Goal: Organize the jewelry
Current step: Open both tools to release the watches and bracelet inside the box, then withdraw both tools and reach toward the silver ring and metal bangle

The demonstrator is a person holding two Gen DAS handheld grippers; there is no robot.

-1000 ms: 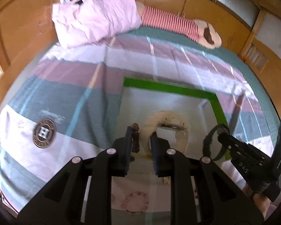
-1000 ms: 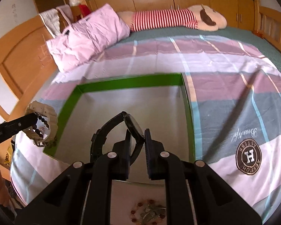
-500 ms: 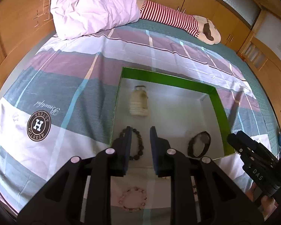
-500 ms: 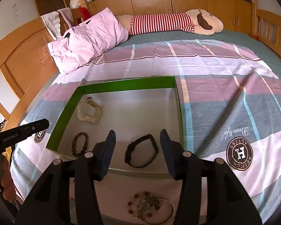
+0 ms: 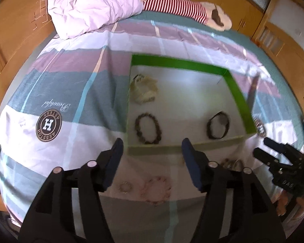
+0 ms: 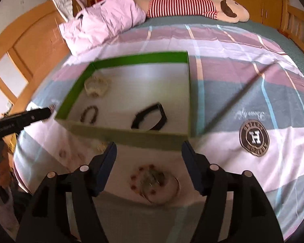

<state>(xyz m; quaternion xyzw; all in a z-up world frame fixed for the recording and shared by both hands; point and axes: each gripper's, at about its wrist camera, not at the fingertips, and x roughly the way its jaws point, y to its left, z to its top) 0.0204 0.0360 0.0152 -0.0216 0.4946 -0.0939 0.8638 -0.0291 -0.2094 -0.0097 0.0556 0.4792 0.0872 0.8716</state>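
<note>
The left hand-held gripper (image 5: 152, 162) was spread wide and held nothing. The right hand-held gripper (image 6: 148, 160) was spread wide too, with nothing in it. Both hung over the bed (image 5: 70, 93), just in front of the green box (image 5: 178, 63). On the bed before the box lay a pink bead ring (image 5: 156, 188), a small pale ring (image 5: 125, 186) and a red bead ring (image 6: 149, 180). Inside the box, near its front wall, lay a dark bead bracelet (image 5: 148, 128) on the left and a black watch (image 6: 149, 119) on the right. Farther back on the left lay a cream watch (image 5: 144, 91). Beyond the box were a pink pillow (image 6: 105, 30) and a striped plush toy (image 6: 192, 8).
</note>
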